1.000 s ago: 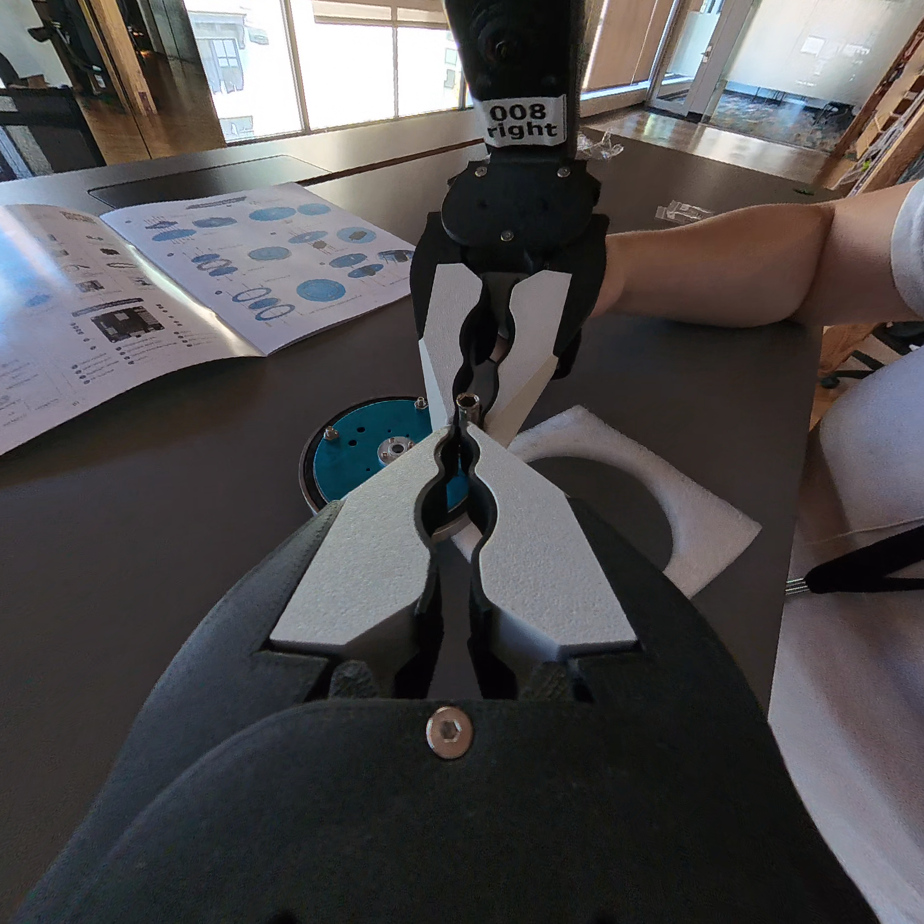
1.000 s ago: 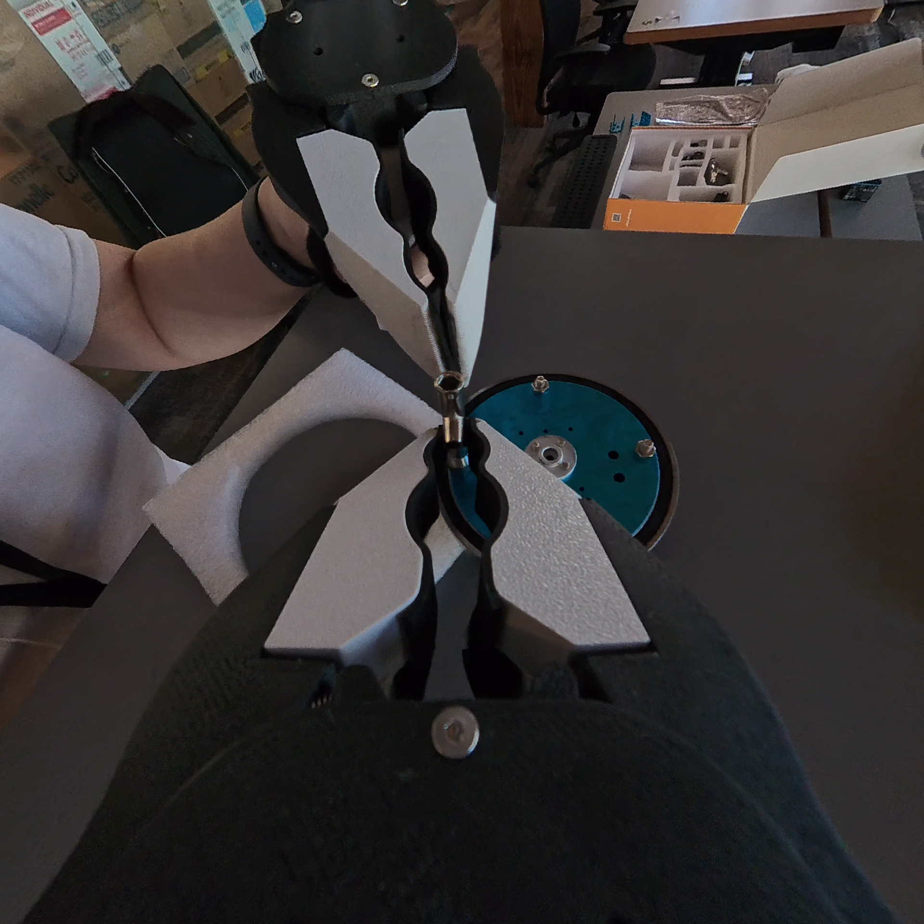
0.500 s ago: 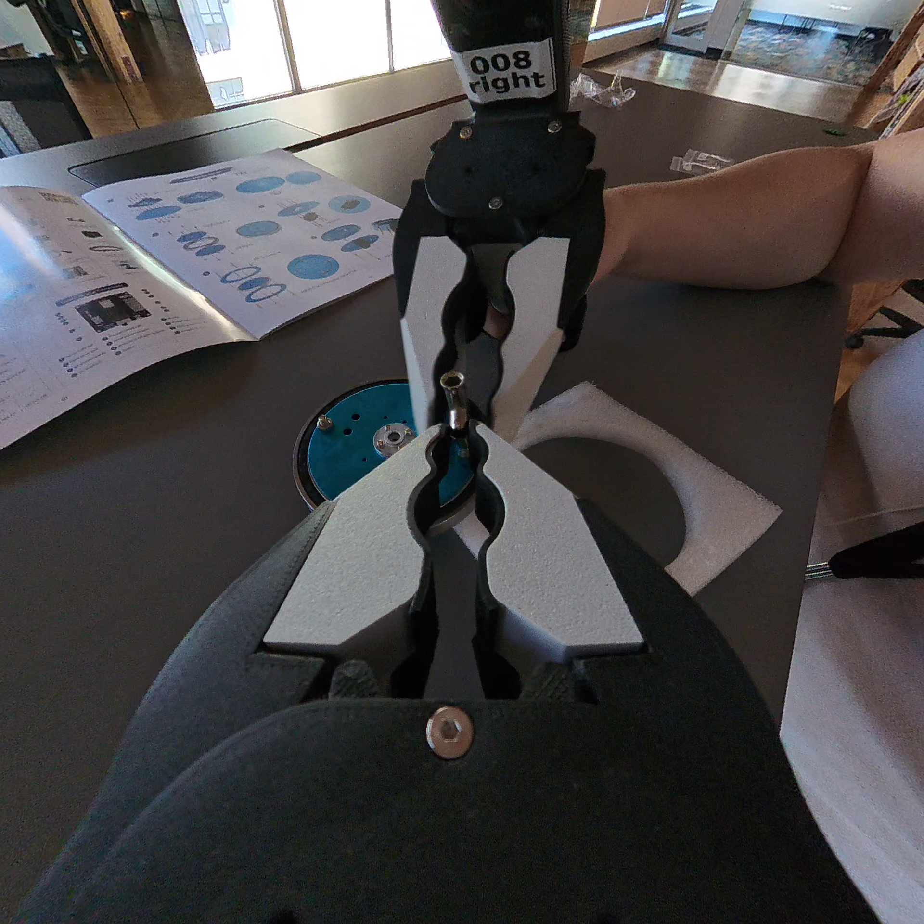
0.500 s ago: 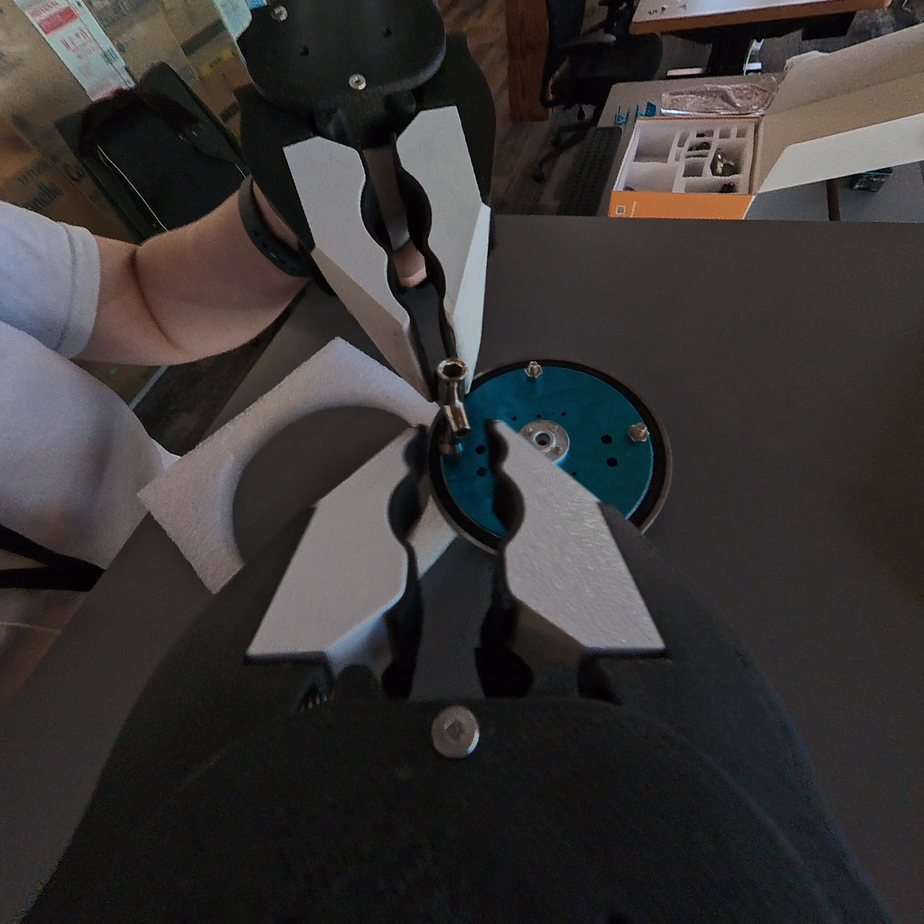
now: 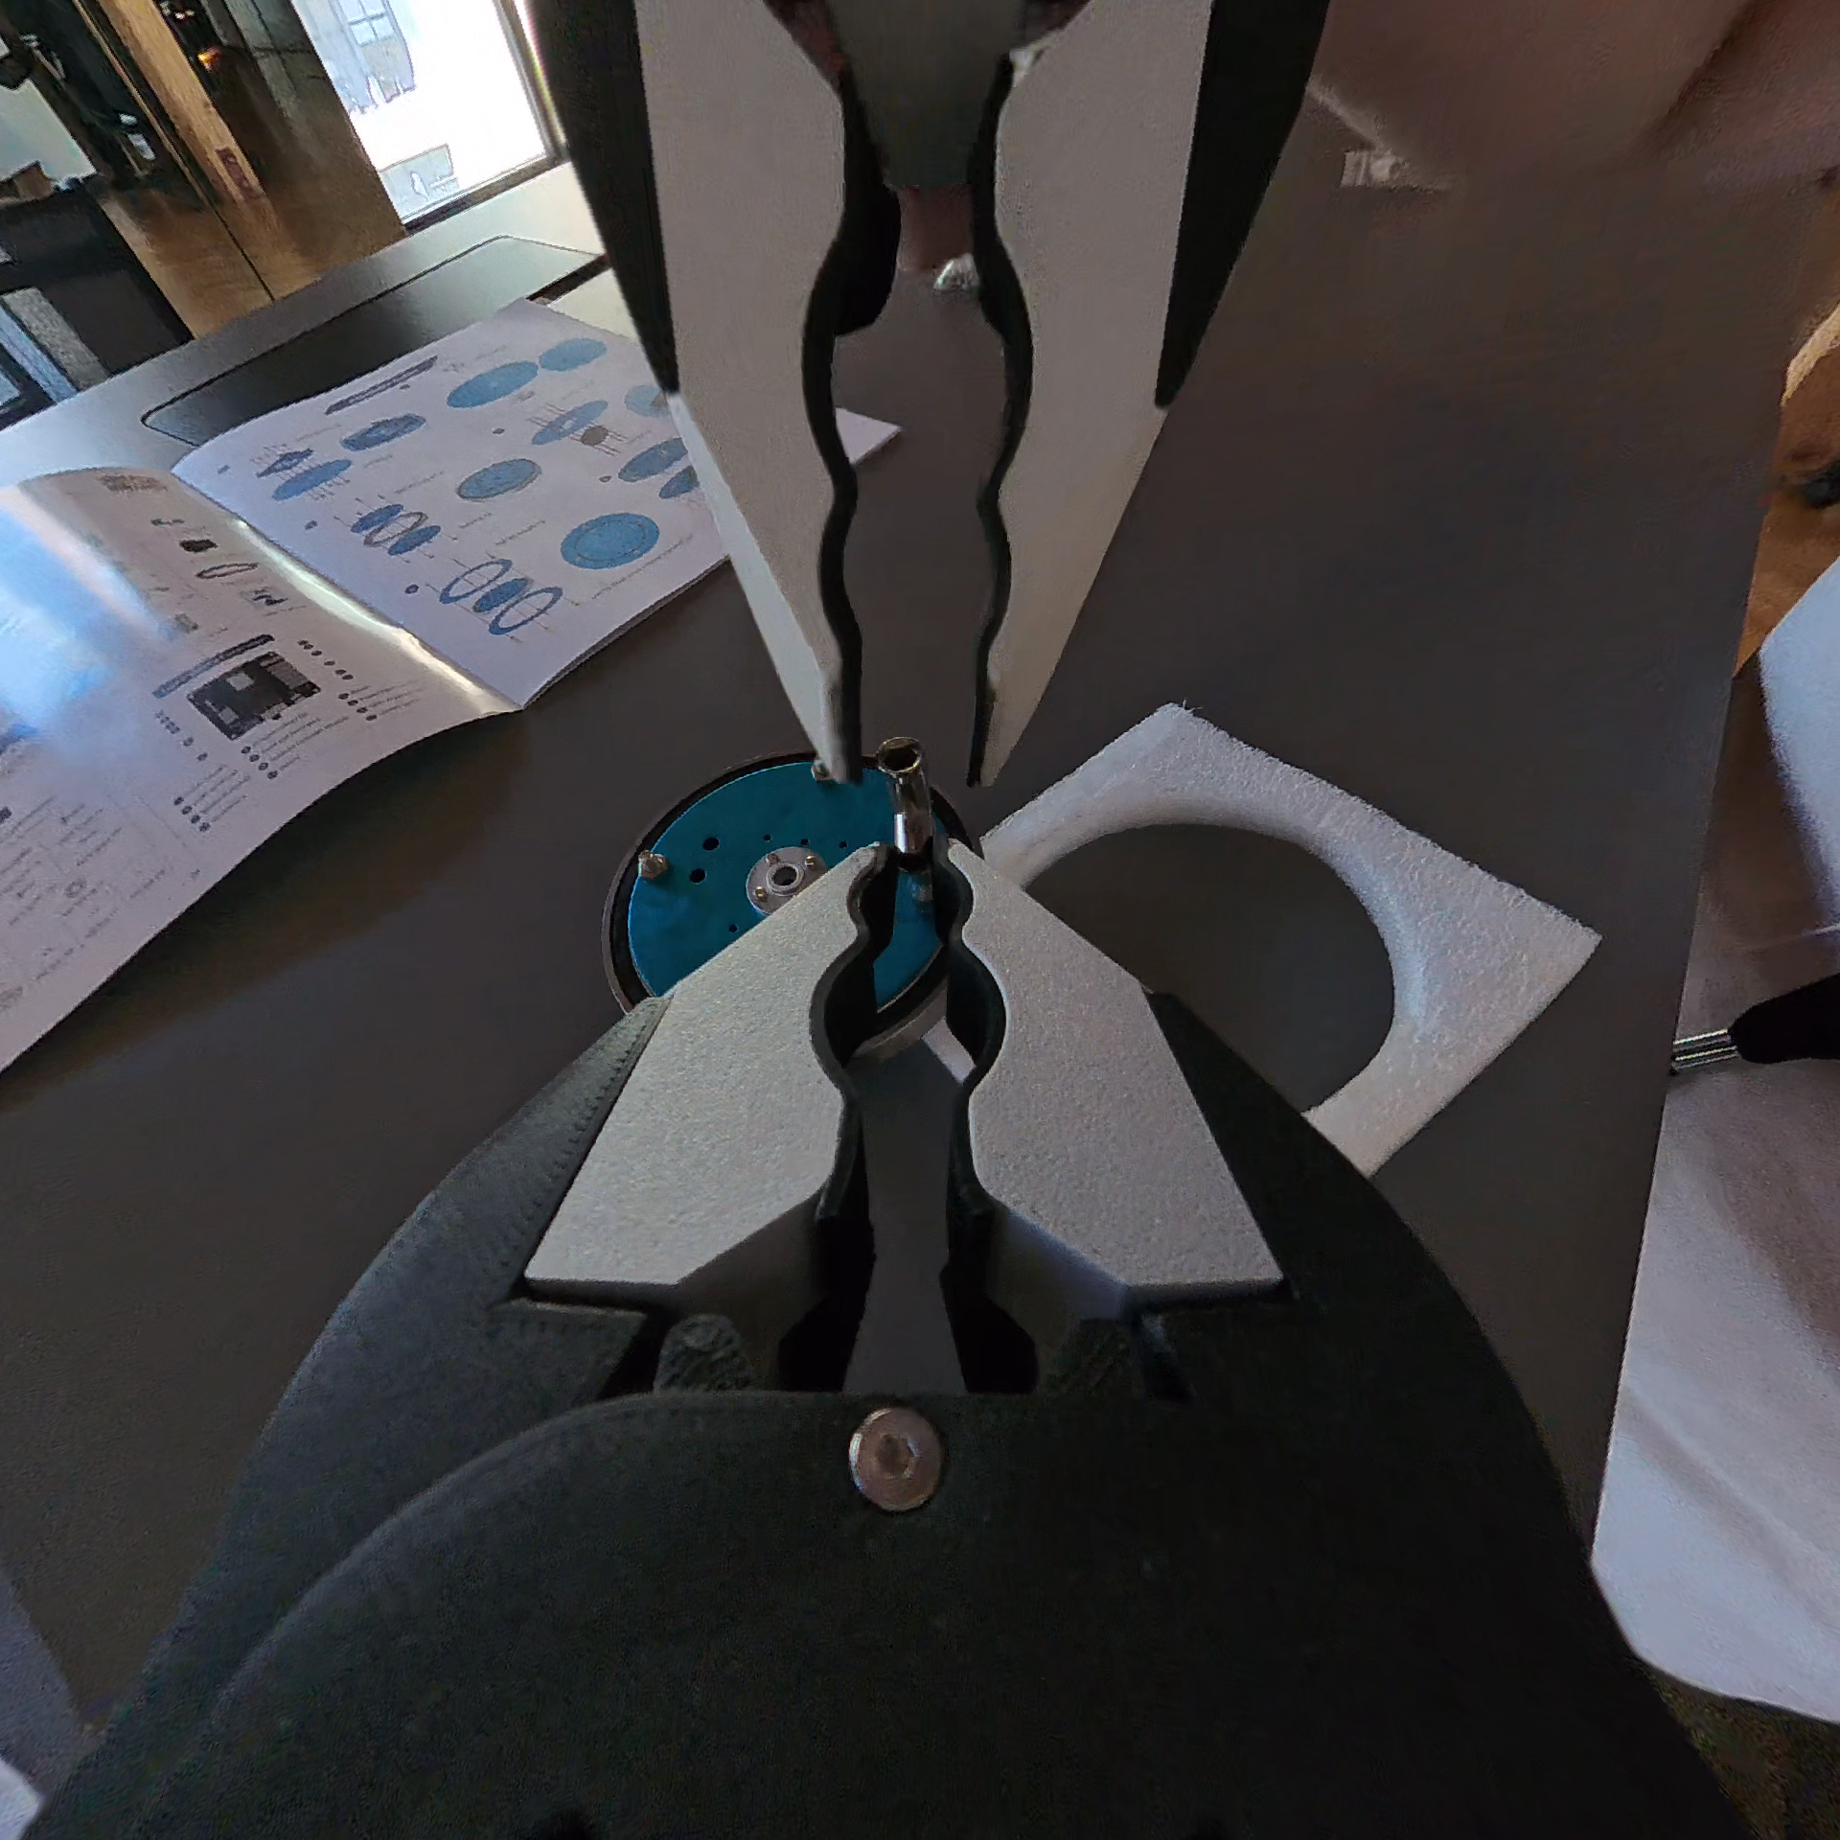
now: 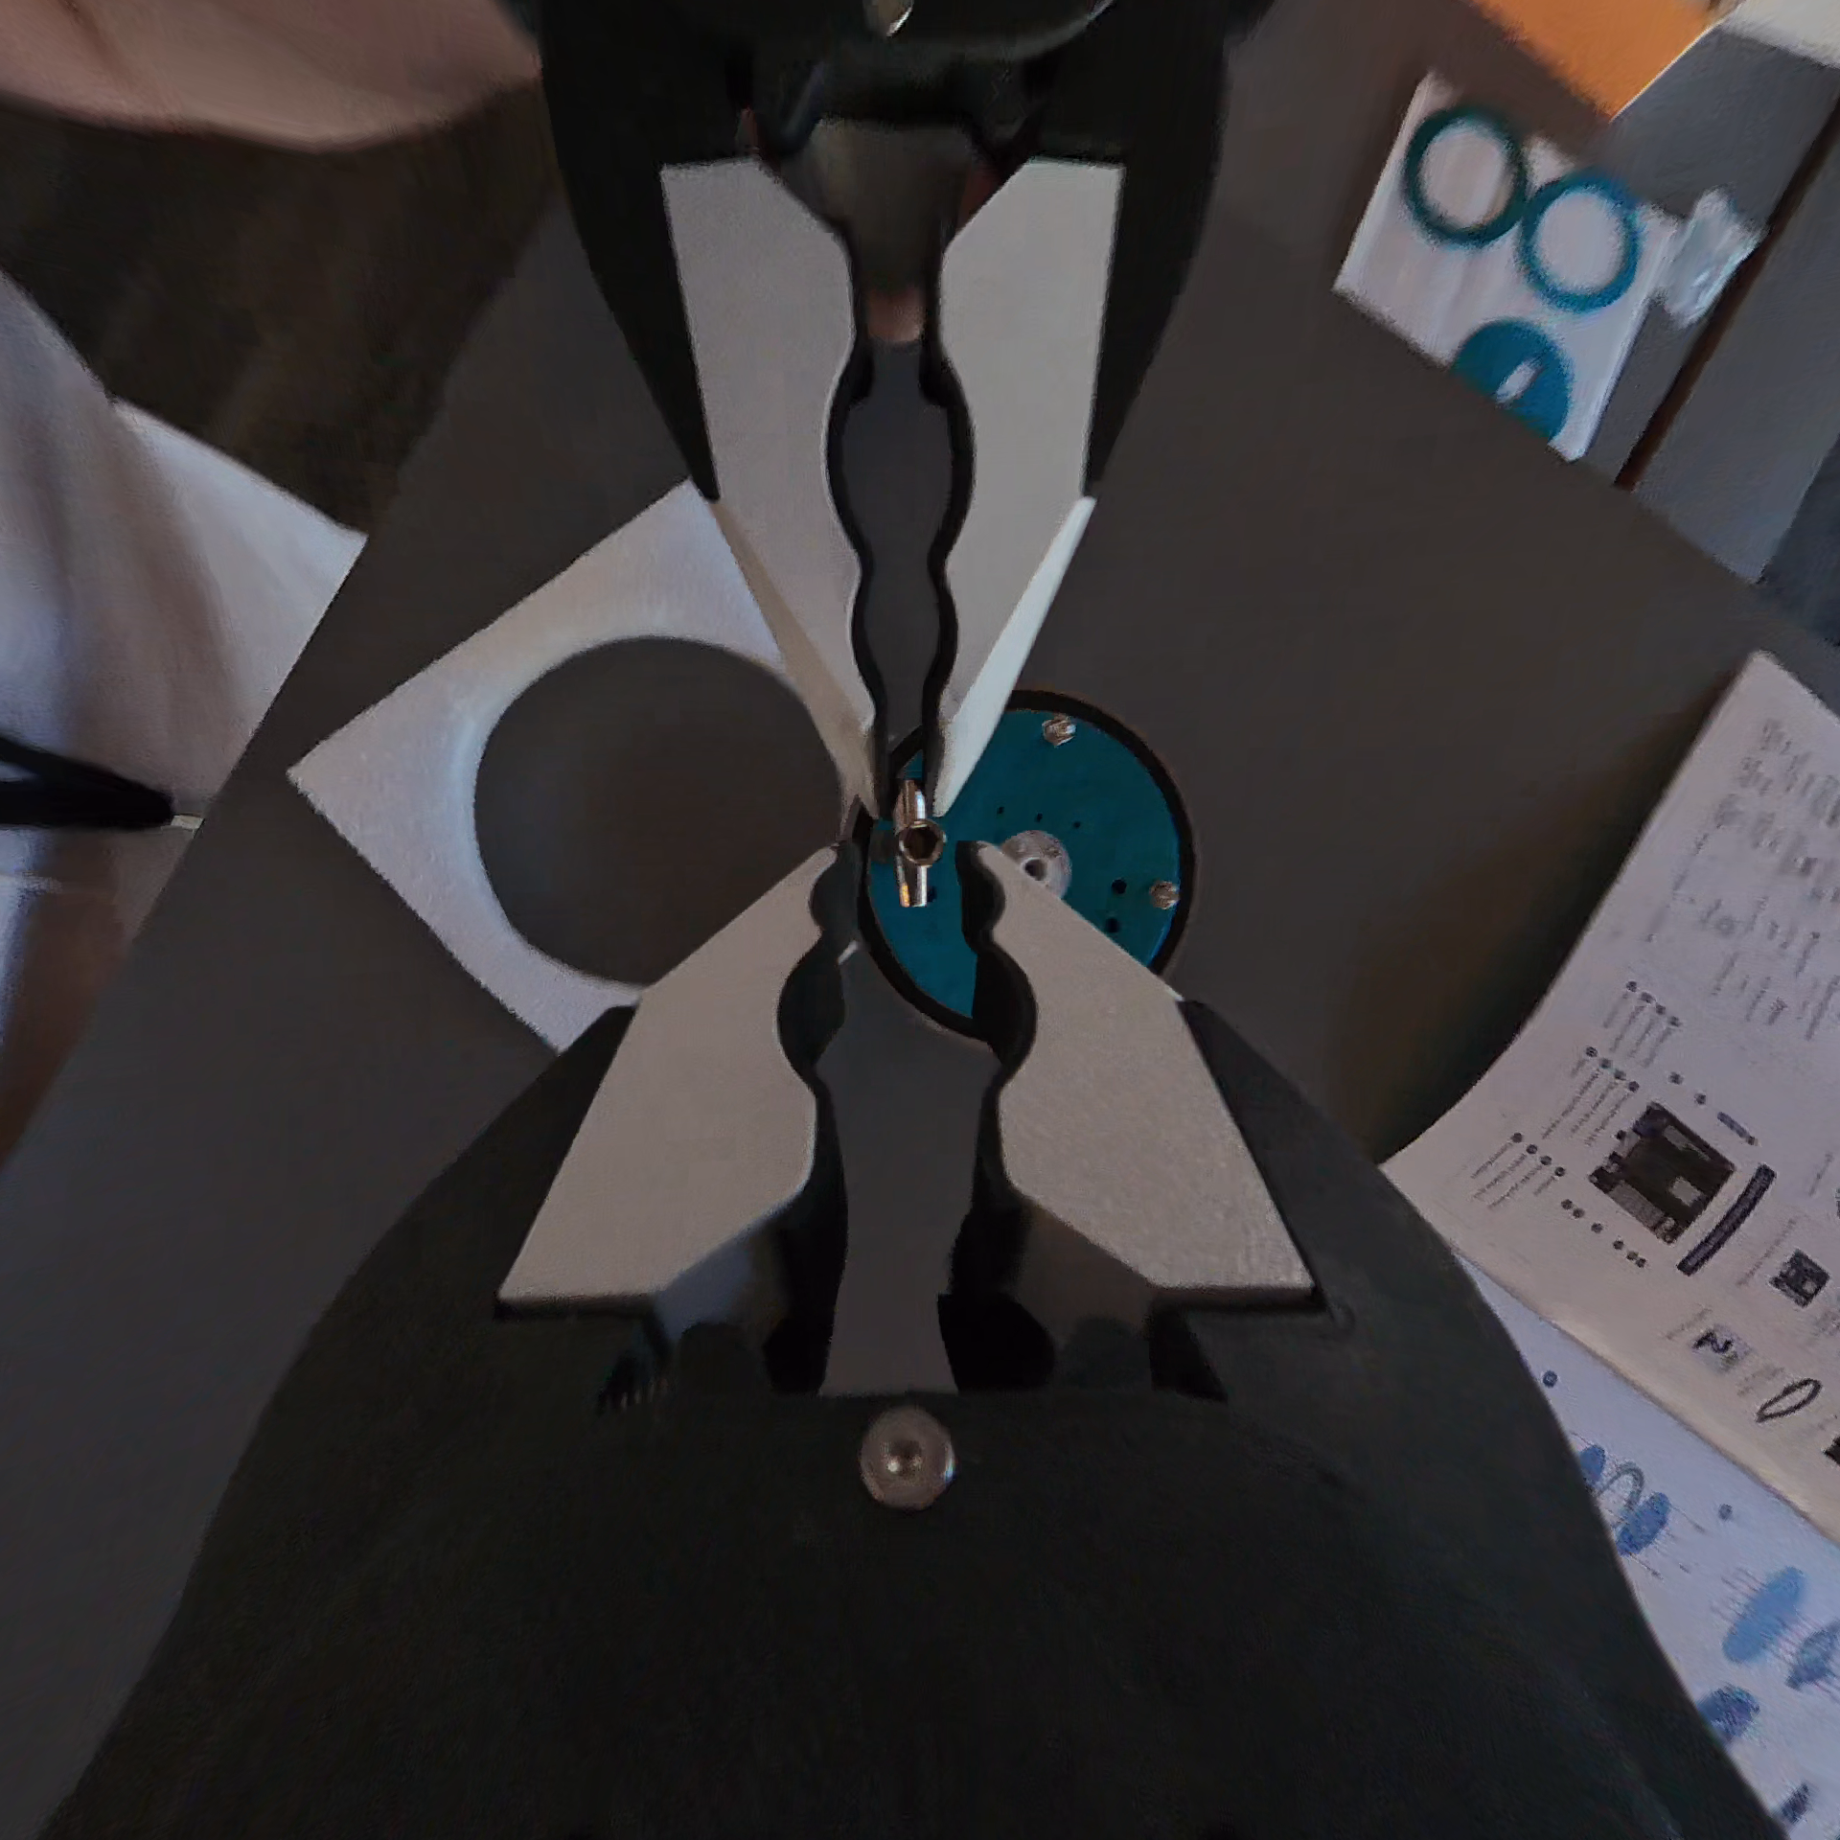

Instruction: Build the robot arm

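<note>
My left gripper is shut on a small silver metal socket piece and holds it upright just above the near rim of a blue disc set in a black ring. My right gripper is open, its fingertips on either side of the socket piece without touching it. In the left wrist view the right gripper comes down from above. In the right wrist view the left gripper comes from the top, over the blue disc.
A white foam sheet with a round cutout lies beside the disc, also in the right wrist view. An open booklet lies on the dark table. A white sheet with teal rings lies farther off. My left and right fingertips are right by each other.
My right gripper was shut on the socket piece, then let it go and opened wider. My left gripper now holds it alone. Both views have moved closer over the disc.
</note>
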`<state>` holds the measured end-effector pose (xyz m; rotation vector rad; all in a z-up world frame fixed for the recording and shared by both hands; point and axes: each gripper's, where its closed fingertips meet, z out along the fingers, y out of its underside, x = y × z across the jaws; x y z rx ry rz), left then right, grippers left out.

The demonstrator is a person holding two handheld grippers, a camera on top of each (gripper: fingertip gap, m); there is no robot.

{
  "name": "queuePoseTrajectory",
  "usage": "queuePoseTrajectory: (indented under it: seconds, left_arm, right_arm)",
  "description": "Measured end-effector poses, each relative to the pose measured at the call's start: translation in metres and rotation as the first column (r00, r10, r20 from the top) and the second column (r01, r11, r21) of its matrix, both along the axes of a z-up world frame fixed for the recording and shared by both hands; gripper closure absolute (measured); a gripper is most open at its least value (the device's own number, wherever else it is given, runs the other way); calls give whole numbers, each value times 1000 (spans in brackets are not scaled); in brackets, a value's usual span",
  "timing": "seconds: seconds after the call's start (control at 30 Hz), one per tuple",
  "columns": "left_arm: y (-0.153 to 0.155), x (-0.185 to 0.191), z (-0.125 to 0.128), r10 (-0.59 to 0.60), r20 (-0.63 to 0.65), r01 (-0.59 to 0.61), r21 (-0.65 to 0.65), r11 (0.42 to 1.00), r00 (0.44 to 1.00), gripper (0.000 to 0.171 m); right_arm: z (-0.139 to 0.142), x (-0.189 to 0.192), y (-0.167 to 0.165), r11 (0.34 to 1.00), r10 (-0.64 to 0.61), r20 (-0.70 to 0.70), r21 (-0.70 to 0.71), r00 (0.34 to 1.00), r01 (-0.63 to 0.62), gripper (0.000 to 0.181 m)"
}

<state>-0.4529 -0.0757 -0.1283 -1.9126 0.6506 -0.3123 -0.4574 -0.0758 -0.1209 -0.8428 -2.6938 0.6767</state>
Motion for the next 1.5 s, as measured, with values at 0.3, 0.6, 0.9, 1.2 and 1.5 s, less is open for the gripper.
queuePoseTrajectory:
  seconds: [0.3,0.6,0.9,1.2,1.5]
  left_arm:
    - [-2,2,-5,-35,-77,36,5,999,996,165]
    - [-4,-5,-1,0,42,-1,11,1000,999,154]
    - [-2,-5,2,8,27,-9,27,1000,1000,166]
    - [-5,-11,8,83,79,-88,51,995,993,164]
    - [-8,-2,4,233,234,-234,-22,972,944,171]
  right_arm:
    - [-15,3,-1,998,24,130,55,991,-31,175]
    - [-18,2,0,993,-15,185,118,983,-7,175]
    - [-20,3,1,949,-314,192,47,930,311,175]
    - [-23,2,-1,873,-485,153,27,861,487,176]
    - [-24,3,0,863,-502,161,37,850,503,176]
